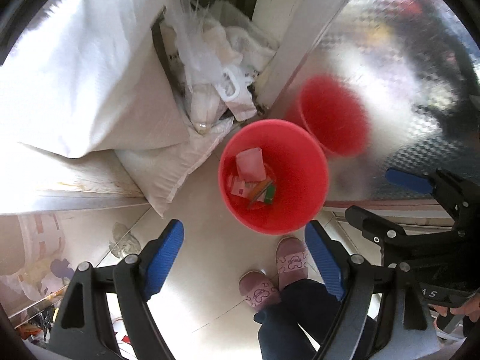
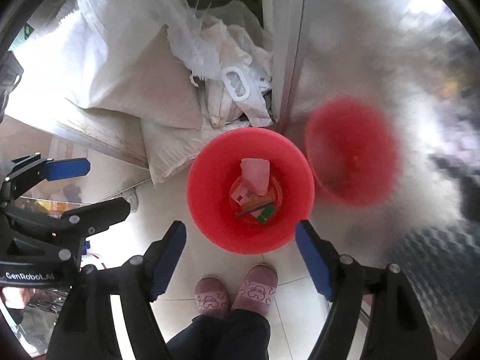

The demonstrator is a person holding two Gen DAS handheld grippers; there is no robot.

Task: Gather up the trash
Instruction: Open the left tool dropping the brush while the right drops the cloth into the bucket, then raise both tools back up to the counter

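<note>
1. A red bucket [image 2: 250, 190] stands on the pale tiled floor [image 2: 288, 303], seen from almost straight above in both wrist views.
2. The collected trash lies at the bottom of the bucket: a crumpled pinkish-white wrapper [image 2: 255, 174] on the far side, a red-and-white packet [image 2: 241, 195] to its left, and a green-and-white packet [image 2: 265, 213] on the near right with an orange-brown strip just beside it.
3. The right gripper [image 2: 241, 265] hangs above the bucket's near rim with its blue pads [image 2: 168, 258] spread wide and nothing between them; the trash sits below and beyond the fingertips, apart from both pads.
4. The left gripper [image 1: 249, 265] is likewise spread wide and empty, its blue pads [image 1: 163, 258] on the near side of the bucket, whose trash lies farther out and slightly right of the gap.
5. Each gripper shows in the other's view, side by side: the left one at the left edge of the right view, the right one at the right edge of the left view.
6. A shiny metal panel [image 2: 375, 60] to the right throws back a blurred red reflection of the bucket.
7. White woven sacks [image 2: 120, 69] and crumpled plastic bags [image 2: 237, 90] are piled on the far left, touching or just beside the bucket's far rim.
8. The person's pink slippers [image 2: 237, 294] stand on the floor just near of the bucket, below the open fingers.
</note>
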